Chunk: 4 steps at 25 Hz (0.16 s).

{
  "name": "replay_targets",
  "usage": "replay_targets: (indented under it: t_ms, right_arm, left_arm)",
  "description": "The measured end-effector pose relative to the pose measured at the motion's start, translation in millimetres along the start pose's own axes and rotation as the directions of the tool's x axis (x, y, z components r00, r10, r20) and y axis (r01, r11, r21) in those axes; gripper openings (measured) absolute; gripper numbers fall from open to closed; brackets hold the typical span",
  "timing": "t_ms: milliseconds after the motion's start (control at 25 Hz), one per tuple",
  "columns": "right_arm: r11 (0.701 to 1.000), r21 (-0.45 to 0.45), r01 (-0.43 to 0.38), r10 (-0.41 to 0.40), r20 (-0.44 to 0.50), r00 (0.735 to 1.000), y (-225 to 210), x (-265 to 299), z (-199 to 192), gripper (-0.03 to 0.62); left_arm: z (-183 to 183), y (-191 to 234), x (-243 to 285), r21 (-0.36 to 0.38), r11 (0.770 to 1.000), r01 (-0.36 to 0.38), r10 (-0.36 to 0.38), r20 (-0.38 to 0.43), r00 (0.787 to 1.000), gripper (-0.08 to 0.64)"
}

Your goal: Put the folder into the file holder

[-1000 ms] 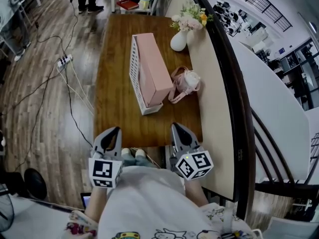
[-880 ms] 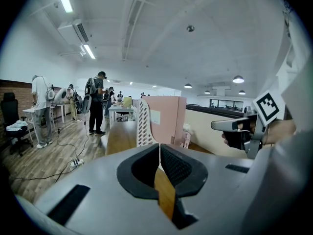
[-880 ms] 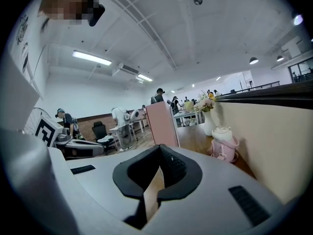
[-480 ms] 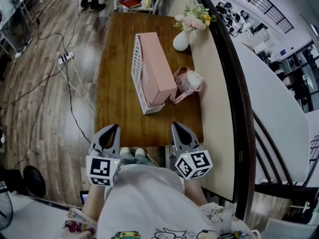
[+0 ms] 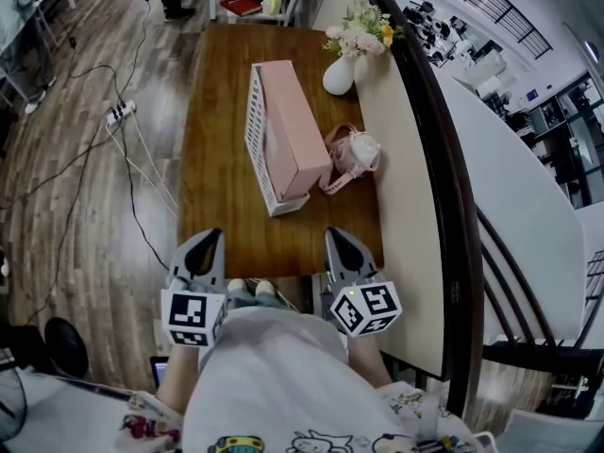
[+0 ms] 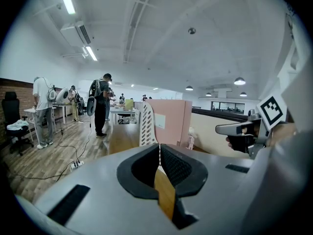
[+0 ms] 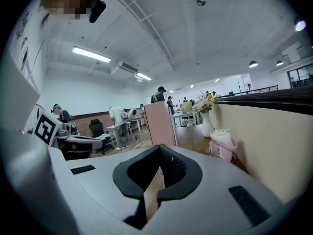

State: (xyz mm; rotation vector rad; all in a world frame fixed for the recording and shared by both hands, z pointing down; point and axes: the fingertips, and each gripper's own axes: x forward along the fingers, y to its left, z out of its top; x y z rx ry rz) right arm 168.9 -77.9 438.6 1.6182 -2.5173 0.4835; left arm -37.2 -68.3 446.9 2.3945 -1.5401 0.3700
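Observation:
A pink folder stands in a white slotted file holder on the wooden table, running away from me. In the left gripper view, folder and holder stand straight ahead. The folder also shows in the right gripper view, ahead and slightly left. My left gripper hovers at the table's near edge, left of the holder, with its jaws together and nothing between them. My right gripper is over the near edge to the right, also shut and empty. Neither touches the folder.
A white vase of flowers stands at the table's far right, and a small pink bag lies right of the holder. A beige partition borders the table's right side. A power strip and cables lie on the floor to the left. People stand farther off.
The left gripper has drifted slightly to the left along the table's near edge. The right gripper, folder and holder have not moved.

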Motion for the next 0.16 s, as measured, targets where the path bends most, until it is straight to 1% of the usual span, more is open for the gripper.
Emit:
replay_targets:
  t_ms: [160]
  right_arm:
    - [1.000,0.003,0.006,-0.006,0.002,1.000,2.1,1.2,-0.6,0.000]
  left_arm:
    - [7.5,0.1,1.9,0.003,1.000,0.003,-0.004,0.016,1.000,0.011]
